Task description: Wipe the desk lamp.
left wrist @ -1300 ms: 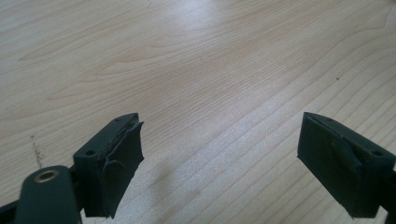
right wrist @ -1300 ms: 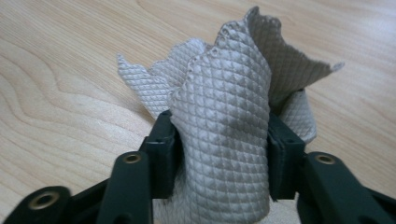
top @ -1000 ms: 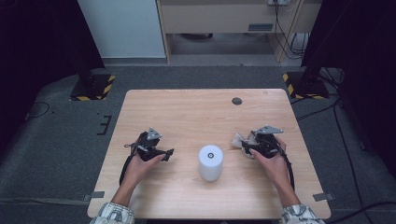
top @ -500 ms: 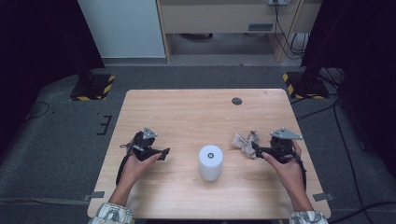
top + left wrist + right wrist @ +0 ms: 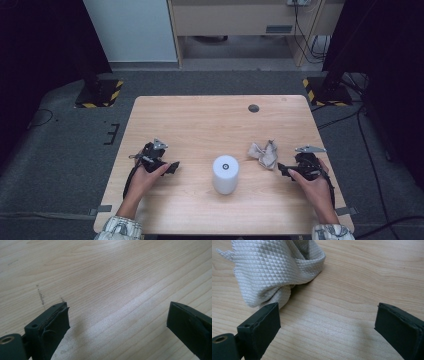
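Wooden table (image 5: 210,120), pale grain, seen from the high view. Crumpled grey-white cloth (image 5: 264,154) lies on the right half, bunched into loose folds, flat on the wood. In the right gripper view the cloth (image 5: 274,270) shows a quilted diamond weave; its lower edge sits just beside the tip of one jaw, whether touching cannot be told.

Right gripper (image 5: 287,171) low over the table, just beside the cloth on the side nearer the person, jaws pointed toward it. Jaws spread wide in its own view (image 5: 327,322), nothing between them but bare wood.

Left gripper (image 5: 171,167) on the left half, held in the left hand (image 5: 145,176), well apart from the cloth. Its jaws also stand wide apart (image 5: 117,325), gripping nothing; bare table below, with a faint dotted scuff in the grain.

White paper roll (image 5: 225,174) stands upright between the two grippers, hollow core facing up, near the table's front middle. It sits just left of the cloth, apart from it, and stands in the line between the left gripper and the cloth.

Small dark round disc (image 5: 253,108) near the far right edge, well clear of everything.

Off the table: grey floor, yellow-black striped stand bases (image 5: 100,92) at the far left and right.
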